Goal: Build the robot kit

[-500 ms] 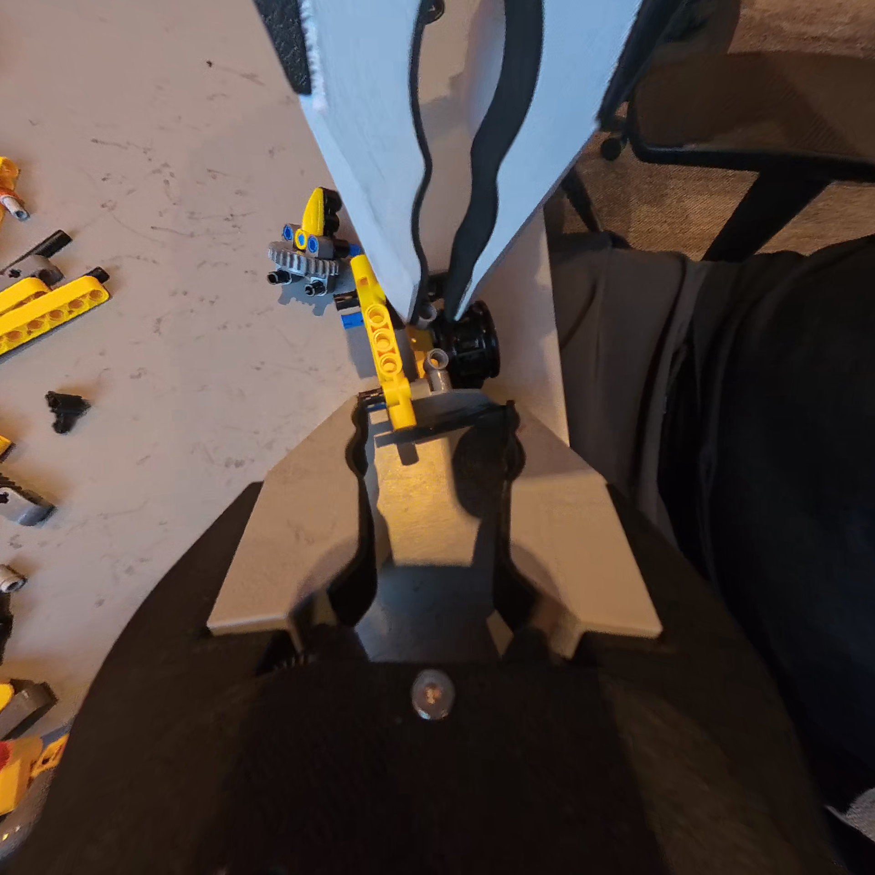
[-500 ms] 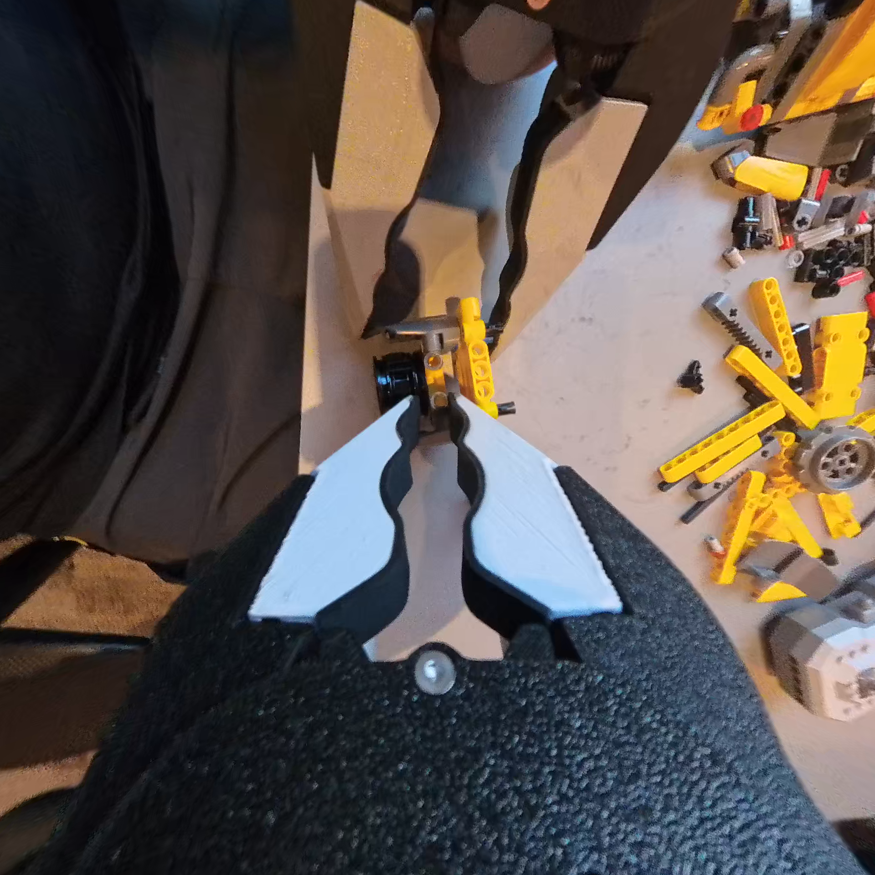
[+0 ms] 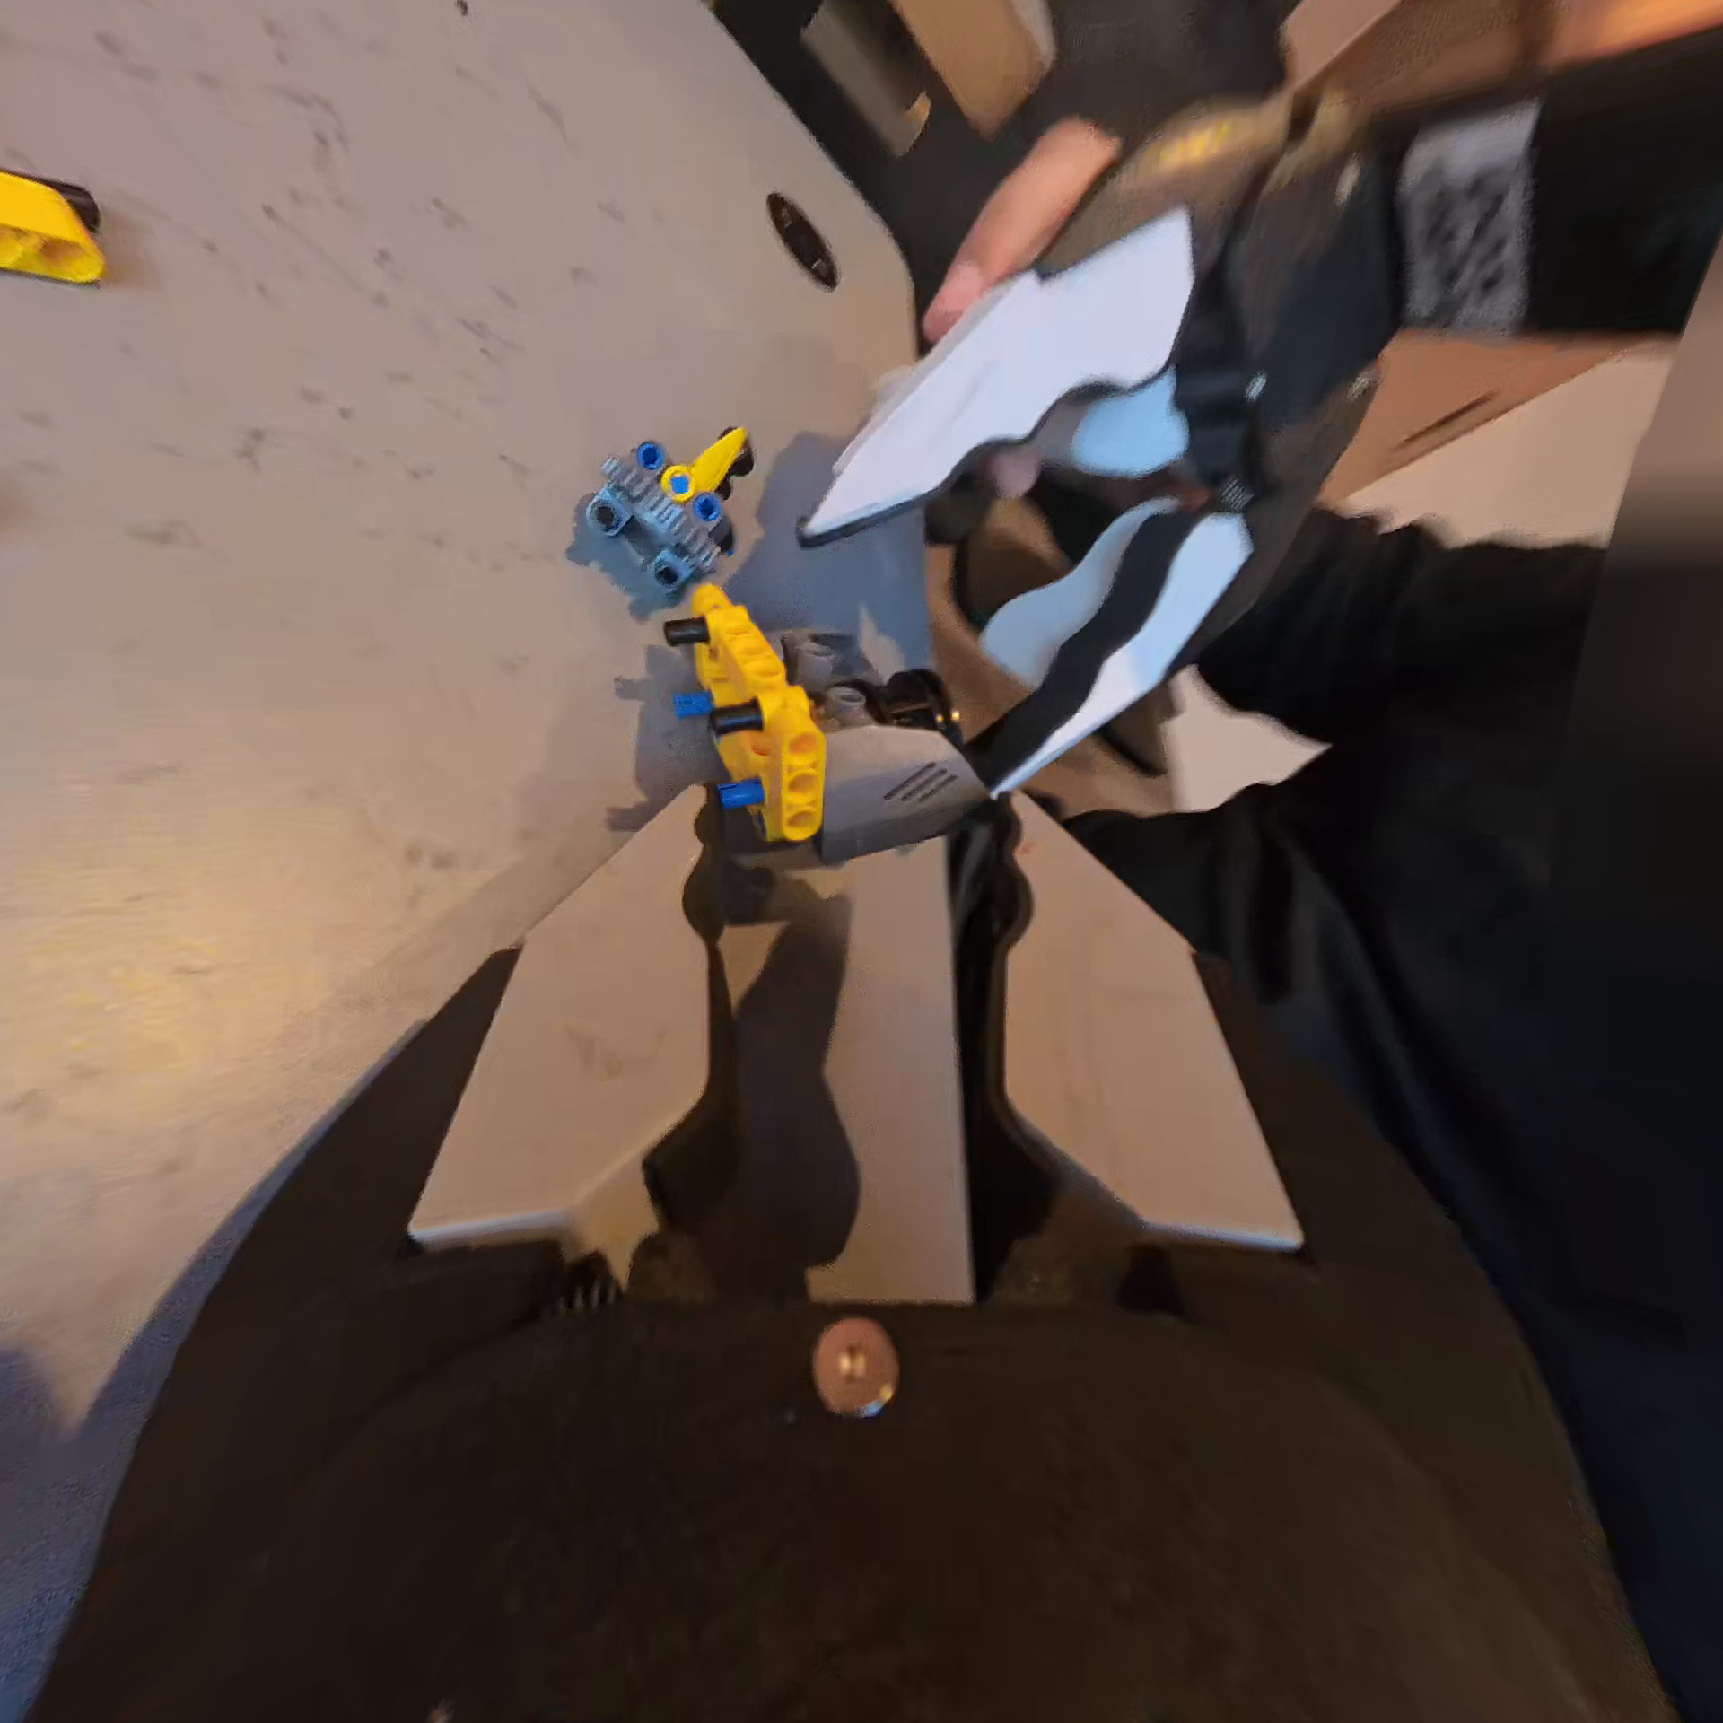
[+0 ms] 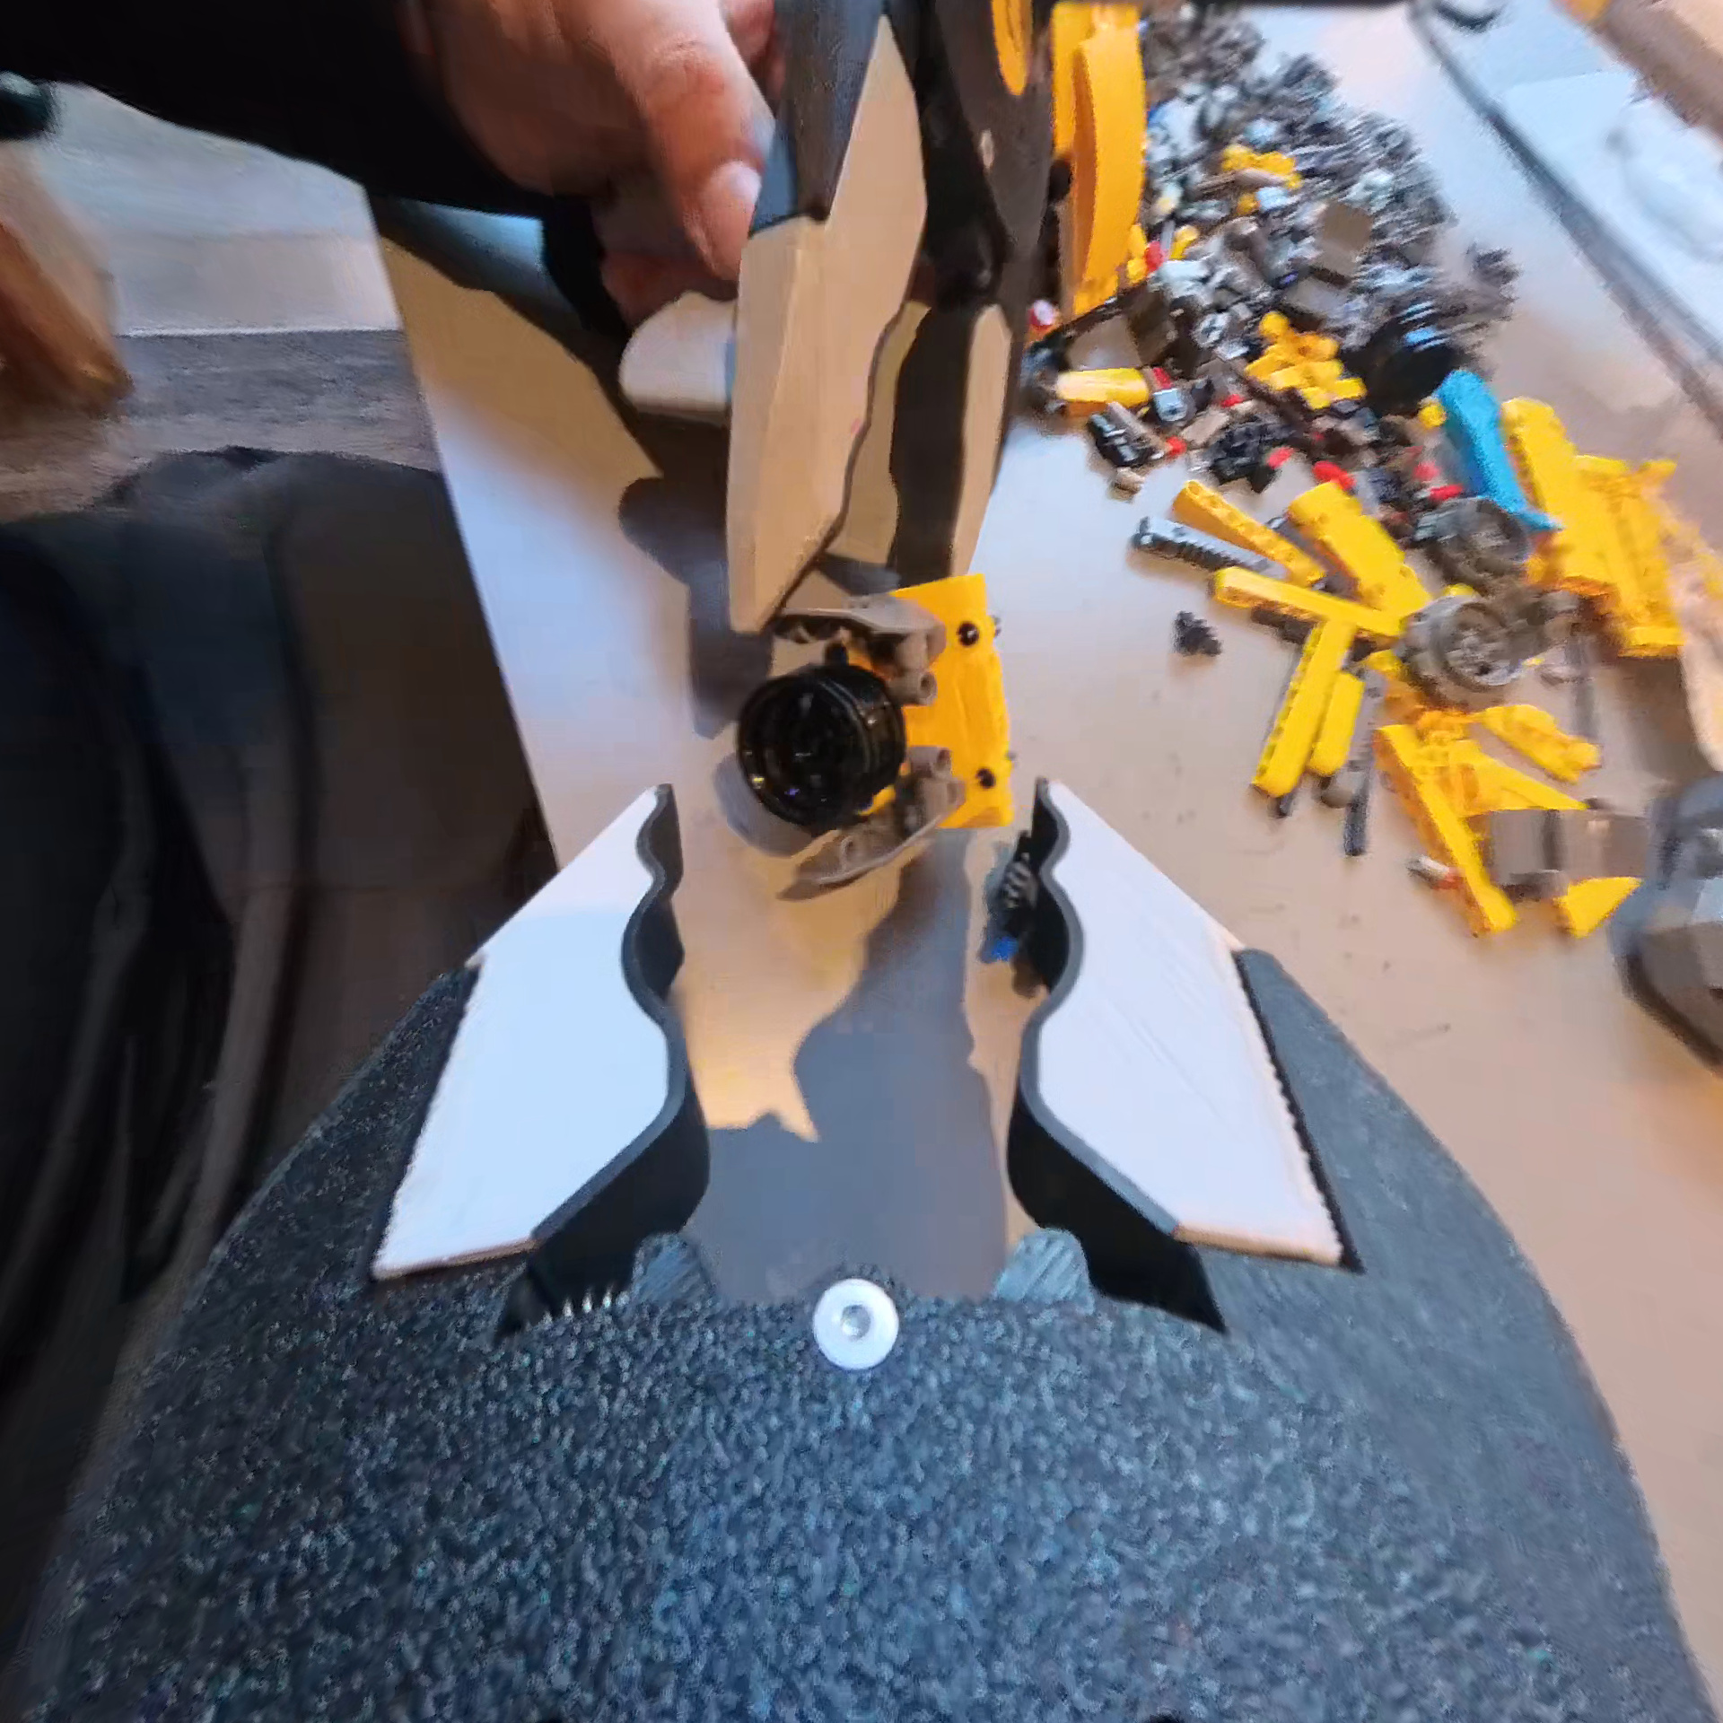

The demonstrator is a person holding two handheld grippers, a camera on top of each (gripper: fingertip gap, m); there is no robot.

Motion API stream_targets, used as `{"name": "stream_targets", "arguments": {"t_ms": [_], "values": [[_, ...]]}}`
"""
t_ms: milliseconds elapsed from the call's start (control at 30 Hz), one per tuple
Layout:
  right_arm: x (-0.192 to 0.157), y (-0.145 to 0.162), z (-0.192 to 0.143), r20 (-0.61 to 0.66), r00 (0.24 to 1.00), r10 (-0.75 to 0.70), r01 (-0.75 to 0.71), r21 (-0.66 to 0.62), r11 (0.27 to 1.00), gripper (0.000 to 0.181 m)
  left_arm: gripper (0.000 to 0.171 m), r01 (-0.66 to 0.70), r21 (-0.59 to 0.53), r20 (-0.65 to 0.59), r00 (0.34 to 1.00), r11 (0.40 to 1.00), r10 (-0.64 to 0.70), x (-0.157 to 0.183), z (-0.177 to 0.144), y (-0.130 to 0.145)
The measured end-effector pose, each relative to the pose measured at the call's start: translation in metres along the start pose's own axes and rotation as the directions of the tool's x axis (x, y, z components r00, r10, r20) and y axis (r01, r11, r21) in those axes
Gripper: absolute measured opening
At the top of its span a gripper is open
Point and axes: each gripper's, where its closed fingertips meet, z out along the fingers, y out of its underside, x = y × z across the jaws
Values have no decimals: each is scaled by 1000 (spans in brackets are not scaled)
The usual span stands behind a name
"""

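Note:
My left gripper (image 3: 848, 816), with beige fingers, is shut on a small brick assembly (image 3: 765, 727) of a yellow beam, grey parts and a black wheel. It holds the assembly by its grey part just above the table near the edge. In the right wrist view the left gripper (image 4: 839, 597) reaches down from above onto the assembly (image 4: 965, 699), whose black wheel (image 4: 820, 746) faces me. My right gripper (image 4: 853, 792) is open and empty, its white fingers just short of the wheel. It also shows in the left wrist view (image 3: 942, 634).
A small grey gear piece (image 3: 657, 522) with blue pins and a yellow tooth lies just beyond the assembly. A big heap of yellow, grey and black bricks (image 4: 1399, 606) covers the table on the right. The table edge (image 4: 466, 559) runs to the left, with dark clothing beside it. My left and right fingertips are right by each other.
My right gripper has opened and drawn back from the assembly. My left gripper has kept its hold and turned, so the wheel side now faces the right gripper.

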Motion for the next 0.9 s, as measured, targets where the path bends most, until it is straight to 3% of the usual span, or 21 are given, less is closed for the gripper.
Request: {"name": "stream_targets", "arguments": {"t_ms": [133, 233, 333, 467, 633, 733, 800, 900], "values": [[4, -15, -10, -137, 973, -185, 189, 15, 982, 76, 56, 128, 112, -270, 958, 985, -94, 36, -4, -19], [4, -28, -22, -177, 956, -233, 248, 71, 966, 54, 56, 185, 159, -325, 938, 970, -125, 42, -10, -27], [12, -32, -26, -226, 950, -214, 243, 110, 964, 50, 56, 261, 213, -434, 889, 941, -148, 53, -14, -37], [11, -58, -44, -310, 916, -253, 322, 197, 926, 36, 56, 229, 261, -472, 878, 938, -83, 75, -14, -47], [13, -91, -75, -402, 844, -355, 454, 180, 873, 35, 57, -70, 366, -275, 944, 928, 180, 112, -26, -68], [12, -116, -101, -412, 820, -398, 509, 204, 836, 34, 68, -350, 377, -5, 925, 857, 379, 130, -47, -77], [5, -125, -112, -358, 823, -441, 533, 216, 818, 28, 71, -554, 294, 196, 832, 779, 518, 140, -57, -76], [-8, -140, -122, -298, 814, -498, 570, 247, 784, 28, 62, -778, 65, 410, 591, 625, 694, 153, -56, -70]]}}
